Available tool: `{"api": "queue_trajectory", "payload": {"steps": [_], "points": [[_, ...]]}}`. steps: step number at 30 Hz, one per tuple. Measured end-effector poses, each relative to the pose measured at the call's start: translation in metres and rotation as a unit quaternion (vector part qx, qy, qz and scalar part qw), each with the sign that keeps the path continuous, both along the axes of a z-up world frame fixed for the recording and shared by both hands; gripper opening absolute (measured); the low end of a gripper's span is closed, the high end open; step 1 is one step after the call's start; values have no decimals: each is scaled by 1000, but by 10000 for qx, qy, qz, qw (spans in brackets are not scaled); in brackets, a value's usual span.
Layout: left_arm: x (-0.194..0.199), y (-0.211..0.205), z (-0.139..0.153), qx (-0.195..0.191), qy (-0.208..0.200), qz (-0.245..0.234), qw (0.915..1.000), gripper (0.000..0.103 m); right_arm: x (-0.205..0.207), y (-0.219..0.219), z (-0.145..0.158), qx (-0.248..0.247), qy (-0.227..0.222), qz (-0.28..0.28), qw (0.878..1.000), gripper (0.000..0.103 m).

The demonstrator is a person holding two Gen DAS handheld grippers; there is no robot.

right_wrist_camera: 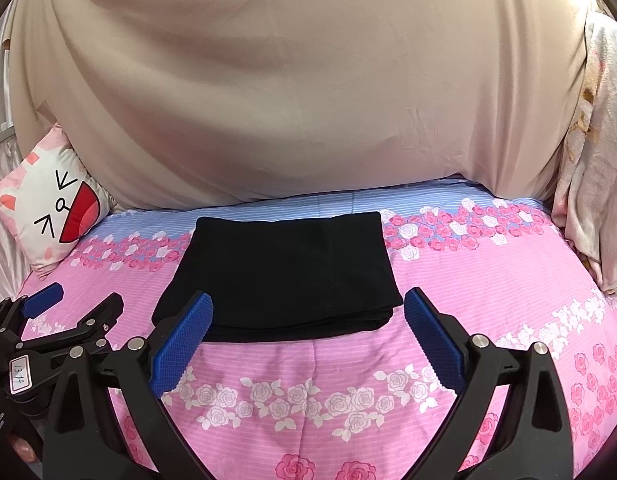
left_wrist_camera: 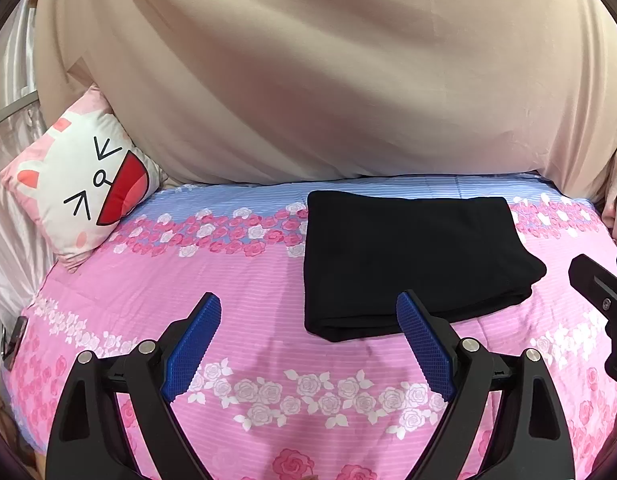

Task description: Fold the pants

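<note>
Centre frame in the right wrist view, the pants (right_wrist_camera: 284, 276) lie folded on the bed (right_wrist_camera: 488, 320), long axis side to side, just ahead of the right gripper (right_wrist_camera: 308, 344), jaws wide, empty. Left gripper (left_wrist_camera: 308, 344), equally wide, sits left; right seems nearer.

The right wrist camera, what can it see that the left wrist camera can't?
Only the right wrist view shows the white numbered label on the left gripper and the flowered cloth hanging at the right. Only the left wrist view shows a dark object at the bed's left edge. Both show the folded black pants, cat pillow, pink rose bedsheet and beige drape.
</note>
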State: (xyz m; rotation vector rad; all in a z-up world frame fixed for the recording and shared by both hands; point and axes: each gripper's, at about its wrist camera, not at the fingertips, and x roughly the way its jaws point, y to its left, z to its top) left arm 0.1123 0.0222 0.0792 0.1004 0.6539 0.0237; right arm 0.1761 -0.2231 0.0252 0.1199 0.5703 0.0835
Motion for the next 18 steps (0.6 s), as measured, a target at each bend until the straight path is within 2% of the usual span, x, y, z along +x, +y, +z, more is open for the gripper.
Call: {"api": "queue_trajectory", "payload": {"steps": [18], "points": [[0, -1, 1, -15, -12, -83, 10000, 87, 0, 0, 0, 3, -3, -10, 10000, 95]]}}
